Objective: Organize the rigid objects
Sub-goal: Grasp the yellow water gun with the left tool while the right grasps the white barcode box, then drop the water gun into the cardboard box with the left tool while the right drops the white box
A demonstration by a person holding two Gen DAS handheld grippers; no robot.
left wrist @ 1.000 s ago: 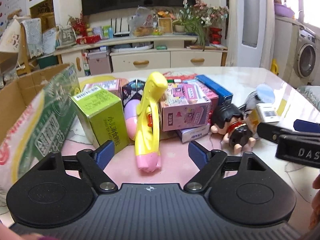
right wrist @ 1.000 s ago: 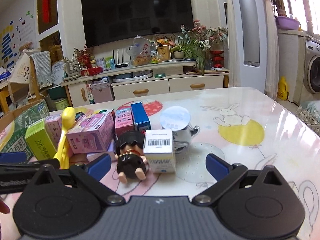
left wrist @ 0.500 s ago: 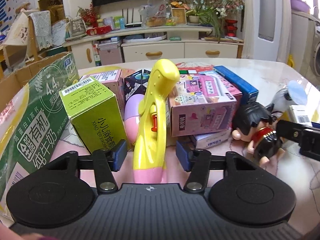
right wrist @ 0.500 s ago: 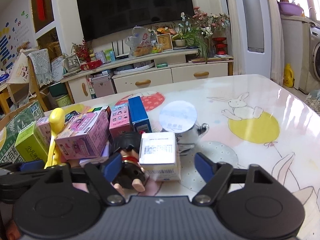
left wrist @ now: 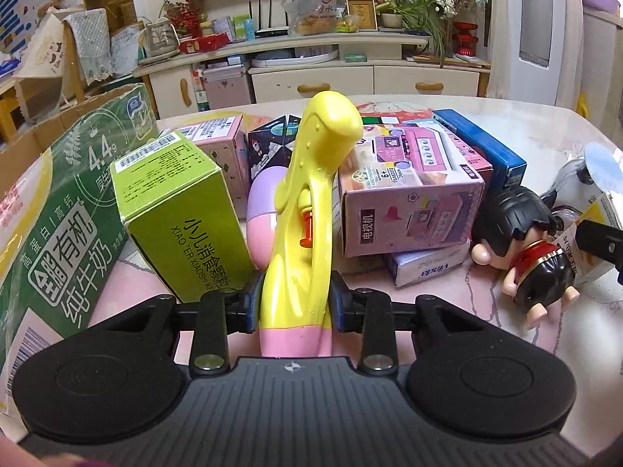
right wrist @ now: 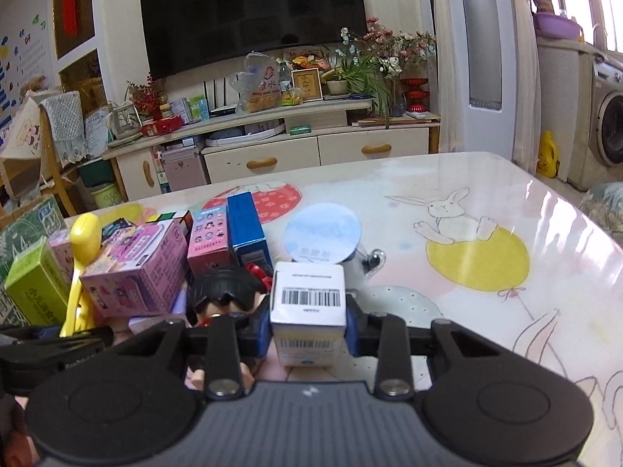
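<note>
My left gripper (left wrist: 296,300) is shut on the lower body of a yellow and pink toy water gun (left wrist: 311,194), which stands upright on the table. A green box (left wrist: 175,210) stands just left of it and a pink toy box (left wrist: 409,202) just right. In the right wrist view, a small white box with a barcode (right wrist: 307,299) sits between the blue pads of my right gripper (right wrist: 307,332). Those jaws are closing, and both pads touch the box's sides. A black-haired doll (right wrist: 224,292) lies directly left of that box.
A large green milk carton case (left wrist: 58,214) stands at the table's left edge. Pink and blue boxes (right wrist: 245,225) crowd the middle. A round pale-blue lid (right wrist: 322,239) rests behind the white box. The rabbit-print tablecloth (right wrist: 486,214) stretches off to the right.
Both grippers moved forward and went from wide open to closed: the left around the yellow toy gun, the right around the white barcode box.
</note>
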